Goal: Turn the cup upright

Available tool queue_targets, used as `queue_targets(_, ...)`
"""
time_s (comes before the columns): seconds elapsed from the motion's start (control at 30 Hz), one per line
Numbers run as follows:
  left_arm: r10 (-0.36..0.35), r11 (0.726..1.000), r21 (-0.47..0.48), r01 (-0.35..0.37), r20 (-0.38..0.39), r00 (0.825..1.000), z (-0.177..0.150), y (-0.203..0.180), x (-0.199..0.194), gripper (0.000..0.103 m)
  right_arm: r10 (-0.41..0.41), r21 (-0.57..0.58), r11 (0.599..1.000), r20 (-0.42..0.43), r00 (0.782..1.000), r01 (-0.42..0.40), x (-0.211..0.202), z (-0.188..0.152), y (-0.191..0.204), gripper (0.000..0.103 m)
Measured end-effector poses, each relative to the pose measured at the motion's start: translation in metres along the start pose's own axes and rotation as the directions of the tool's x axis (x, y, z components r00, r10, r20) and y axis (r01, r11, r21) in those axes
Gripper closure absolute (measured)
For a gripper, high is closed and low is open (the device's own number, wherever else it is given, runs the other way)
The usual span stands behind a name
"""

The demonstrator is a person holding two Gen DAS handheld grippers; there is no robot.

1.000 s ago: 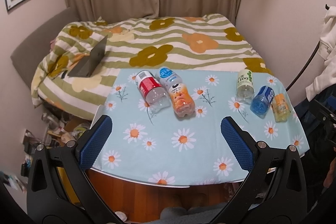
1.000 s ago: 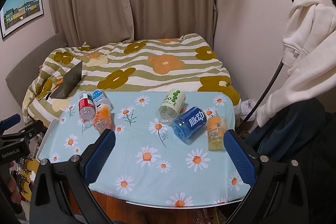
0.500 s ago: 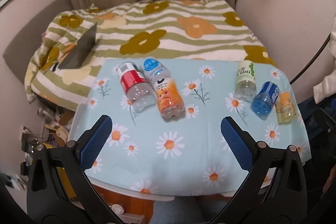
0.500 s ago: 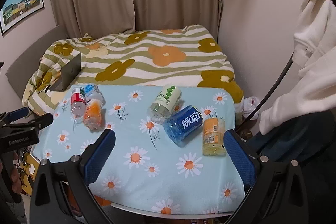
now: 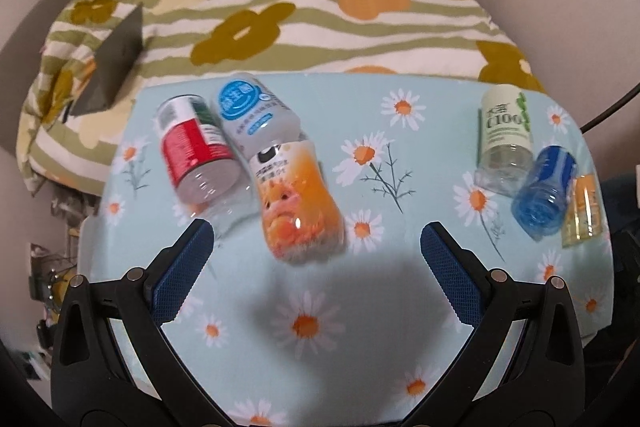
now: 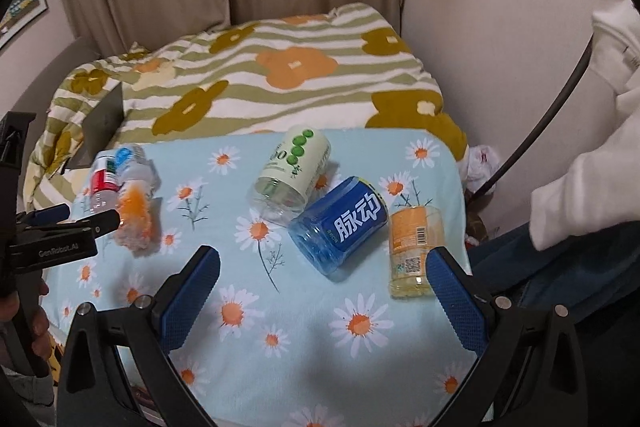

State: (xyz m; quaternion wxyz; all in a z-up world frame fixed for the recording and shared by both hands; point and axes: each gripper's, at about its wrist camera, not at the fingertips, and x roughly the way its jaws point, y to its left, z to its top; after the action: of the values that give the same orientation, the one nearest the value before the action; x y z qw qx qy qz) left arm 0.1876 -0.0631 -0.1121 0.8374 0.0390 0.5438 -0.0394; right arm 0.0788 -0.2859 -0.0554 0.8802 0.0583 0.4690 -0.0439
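Observation:
Several plastic cups cut from bottles lie on their sides on the daisy tablecloth (image 5: 400, 327). On the left are a red cup (image 5: 196, 151), a white-blue cup (image 5: 252, 113) and an orange cup (image 5: 296, 203). On the right are a green-white cup (image 6: 294, 171), a blue cup (image 6: 342, 223) and a yellow cup (image 6: 414, 251). My left gripper (image 5: 316, 255) is open, just in front of the orange cup. My right gripper (image 6: 322, 273) is open, just before the blue cup. The left gripper also shows in the right wrist view (image 6: 76, 223).
A bed with a striped flower quilt (image 5: 320, 11) lies behind the table, with a dark laptop (image 5: 116, 63) on it. A white garment (image 6: 600, 131) hangs at the right. A dark cable (image 6: 560, 99) runs beside it. Clutter lies on the floor at the left.
Both grippers have moved forward and down toward the table. The left one has closed in on the orange cup, the right one on the blue cup. Both stay open.

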Motion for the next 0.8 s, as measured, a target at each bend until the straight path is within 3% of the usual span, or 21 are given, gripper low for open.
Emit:
queue_targets(0.27, -0.012, 1.000, 0.011, 0.013, -0.097, 0.995, 0.019, 0.000, 0.046, 0.001, -0.028, 0.031, 0.999, -0.065, 0.997, 0.030, 0.033, 0.012, 0.006, 0.000)
queue_targets(0.8, -0.015, 1.000, -0.005, 0.014, -0.192, 0.981, 0.014, 0.003, 0.083, 0.007, -0.008, 0.032, 0.999, -0.124, 0.992, 0.012, 0.059, 0.016, 0.019, 0.000)
